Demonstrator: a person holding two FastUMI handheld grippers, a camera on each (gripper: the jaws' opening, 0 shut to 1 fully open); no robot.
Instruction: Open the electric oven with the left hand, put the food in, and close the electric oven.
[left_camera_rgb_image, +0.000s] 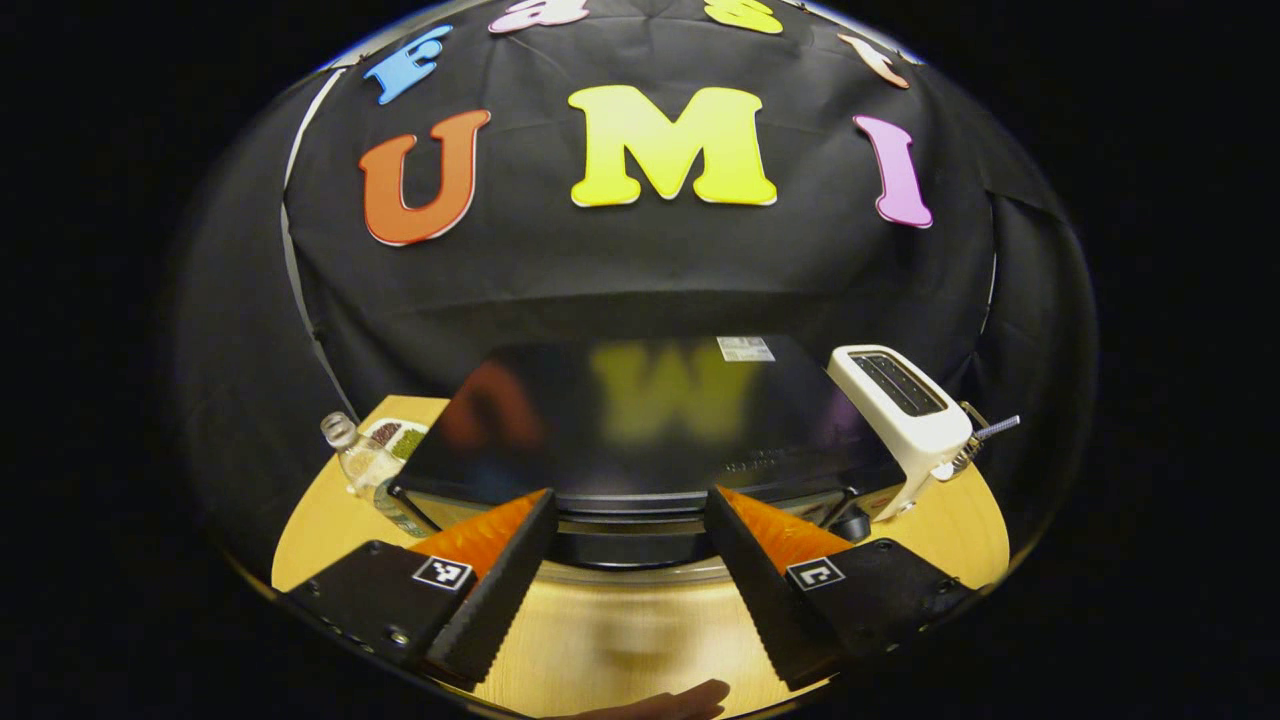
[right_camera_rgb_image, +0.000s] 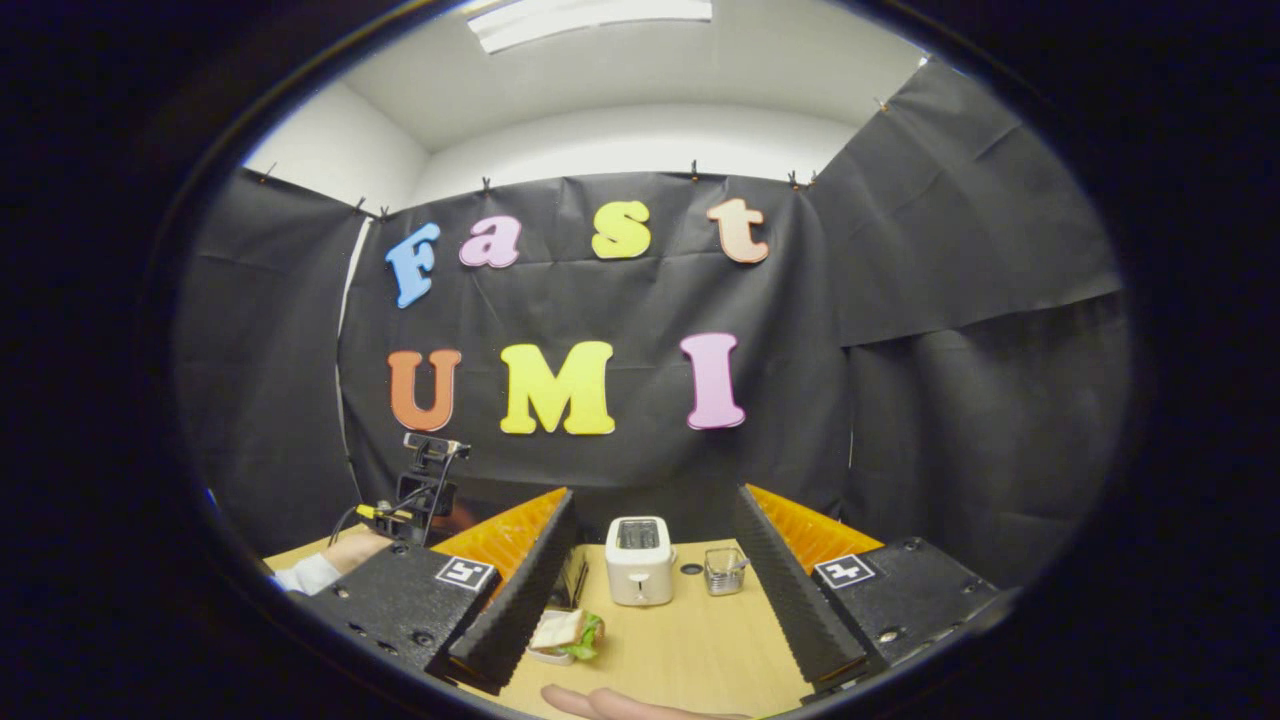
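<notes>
In the left gripper view, the left gripper (left_camera_rgb_image: 630, 560) hovers just above the front top edge of the oven (left_camera_rgb_image: 640, 420), its fingers spread wide and holding nothing. The oven's dark top faces the camera; its door and handle lie below the edge and cannot be made out here. A white toaster (left_camera_rgb_image: 900, 400) stands just beside the oven, and a clear bottle (left_camera_rgb_image: 365, 465) stands at its other side on the wooden surface (left_camera_rgb_image: 620, 640).

In the right gripper view, the right gripper (right_camera_rgb_image: 650, 590) is also wide open and empty, held back above the surface. The food, a sandwich (right_camera_rgb_image: 567, 634), lies near that gripper's fingers, in front of the toaster.

The risk, as I judge it: the handle is hidden from the left camera, so the gripper could close on the top edge, or slip off when pulling. A hard tug might drag the oven forward or knock the bottle.
</notes>
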